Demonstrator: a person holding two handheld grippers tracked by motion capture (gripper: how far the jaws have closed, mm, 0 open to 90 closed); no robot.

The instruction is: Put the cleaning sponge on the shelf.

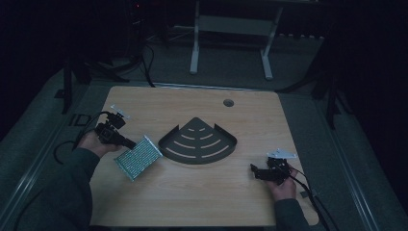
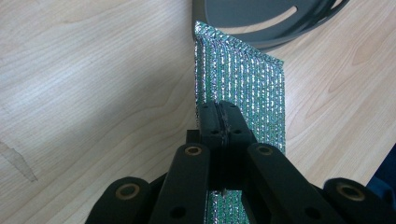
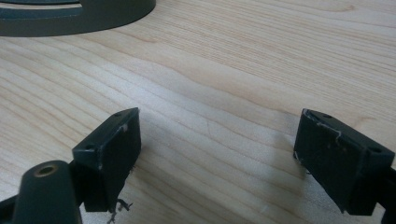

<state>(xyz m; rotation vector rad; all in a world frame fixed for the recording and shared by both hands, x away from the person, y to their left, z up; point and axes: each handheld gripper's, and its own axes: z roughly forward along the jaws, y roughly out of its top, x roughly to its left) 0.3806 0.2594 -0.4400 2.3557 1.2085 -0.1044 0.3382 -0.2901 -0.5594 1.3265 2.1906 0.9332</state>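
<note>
A shiny silver-green foil bubble pouch point(image 1: 138, 157) hangs tilted over the table's left part, one corner pinched in my left gripper point(image 1: 131, 143). In the left gripper view the jaws of that gripper point(image 2: 219, 122) are shut on the edge of the pouch point(image 2: 252, 88), which stretches away from them above the wood. A dark grey fan-shaped tray point(image 1: 198, 142) with curved slots lies at the table's middle, just right of the pouch. My right gripper point(image 1: 253, 169) rests low near the front right, open, with only bare wood between the jaws of the gripper point(image 3: 217, 154).
The light wooden table point(image 1: 202, 202) has a round cable hole point(image 1: 228, 102) near its far edge. The tray's rim point(image 2: 280, 28) lies just beyond the pouch; the same tray point(image 3: 74, 18) sits far ahead of the right gripper. Cables trail off both table sides.
</note>
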